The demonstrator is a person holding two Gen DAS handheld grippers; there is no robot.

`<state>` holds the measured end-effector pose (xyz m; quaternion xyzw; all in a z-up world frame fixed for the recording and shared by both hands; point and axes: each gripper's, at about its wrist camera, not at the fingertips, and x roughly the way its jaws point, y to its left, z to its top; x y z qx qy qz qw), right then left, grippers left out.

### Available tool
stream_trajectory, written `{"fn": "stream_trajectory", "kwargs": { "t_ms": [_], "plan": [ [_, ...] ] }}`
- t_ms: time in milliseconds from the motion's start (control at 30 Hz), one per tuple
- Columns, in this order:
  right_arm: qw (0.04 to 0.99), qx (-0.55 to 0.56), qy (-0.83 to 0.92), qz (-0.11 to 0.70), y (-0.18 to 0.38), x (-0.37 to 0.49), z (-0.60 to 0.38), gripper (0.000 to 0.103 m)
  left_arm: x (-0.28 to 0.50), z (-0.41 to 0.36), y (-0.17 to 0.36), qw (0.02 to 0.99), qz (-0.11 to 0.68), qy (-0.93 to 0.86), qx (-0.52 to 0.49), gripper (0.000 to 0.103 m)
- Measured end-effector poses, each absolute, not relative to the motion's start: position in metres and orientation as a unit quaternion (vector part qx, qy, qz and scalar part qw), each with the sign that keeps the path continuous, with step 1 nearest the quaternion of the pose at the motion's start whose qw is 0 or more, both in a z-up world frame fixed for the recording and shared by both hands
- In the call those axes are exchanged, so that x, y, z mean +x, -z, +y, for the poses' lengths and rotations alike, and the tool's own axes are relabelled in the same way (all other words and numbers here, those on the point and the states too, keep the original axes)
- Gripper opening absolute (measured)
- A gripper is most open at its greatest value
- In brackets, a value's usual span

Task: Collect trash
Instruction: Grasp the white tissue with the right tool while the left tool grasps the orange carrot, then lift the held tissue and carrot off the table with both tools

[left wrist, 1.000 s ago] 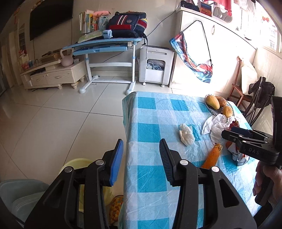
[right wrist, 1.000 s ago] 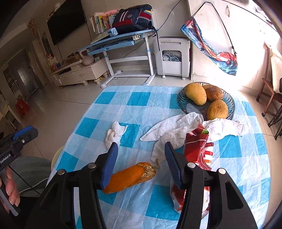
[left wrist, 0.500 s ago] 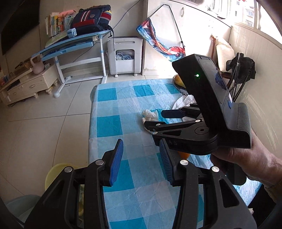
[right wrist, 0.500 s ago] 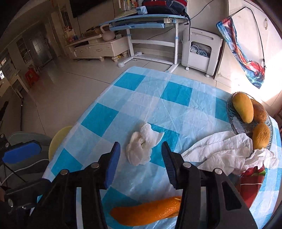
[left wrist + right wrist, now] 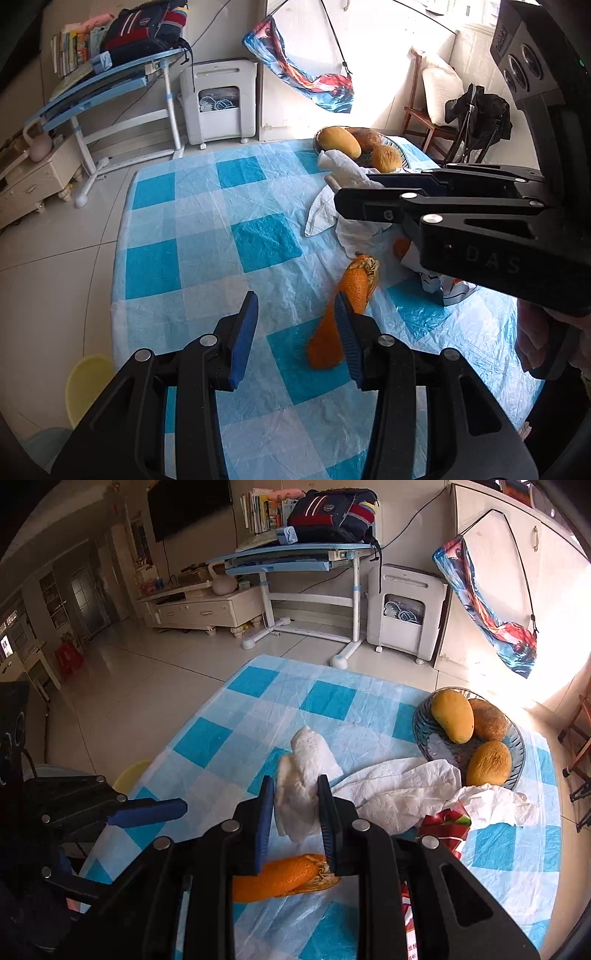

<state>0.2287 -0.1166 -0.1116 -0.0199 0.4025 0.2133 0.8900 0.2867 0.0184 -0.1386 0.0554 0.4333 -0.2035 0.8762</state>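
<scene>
My right gripper (image 5: 295, 812) is shut on a crumpled white tissue (image 5: 303, 771) and holds it above the blue checked tablecloth (image 5: 229, 738); the tissue also shows in the left wrist view (image 5: 343, 168). My left gripper (image 5: 295, 334) is open and empty, low over the table, with an orange peel (image 5: 345, 310) just beside its right finger. The peel also lies under my right gripper (image 5: 284, 877). A large white paper sheet (image 5: 402, 794) and a red snack wrapper (image 5: 443, 823) lie to the right.
A blue bowl (image 5: 428, 738) with mangoes (image 5: 452, 716) stands at the table's far right. A yellow bin (image 5: 88, 384) and a grey bin (image 5: 48, 771) stand on the floor left of the table. A chair (image 5: 428, 114) is beyond the table.
My right gripper has closed on the white tissue and lifted it off the cloth. My left gripper has swung right over the table, toward the orange peel.
</scene>
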Motion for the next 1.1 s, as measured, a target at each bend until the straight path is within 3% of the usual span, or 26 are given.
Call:
{"fn": "stream_trajectory", "kwargs": {
  "t_ms": [333,467,633,1100],
  "plan": [
    [0.89,0.098,-0.203,0.395,0.108,0.17,-0.202,0.025,0.287,-0.036,0.169,0.864,0.441,0.202,0.133,0.041],
    [0.887,0.105,-0.219,0.393,0.107,0.176,-0.194,0.025,0.277,-0.04,0.174,0.864,0.435,0.198,0.156,0.025],
    [0.889,0.113,-0.238,0.374,0.101,0.169,-0.19,0.026,0.261,-0.034,0.17,0.867,0.43,0.196,0.155,0.019],
    [0.88,0.108,-0.262,0.38,0.11,0.136,-0.158,0.026,0.217,0.019,0.151,0.88,0.432,0.155,0.12,0.018]
  ]
}}
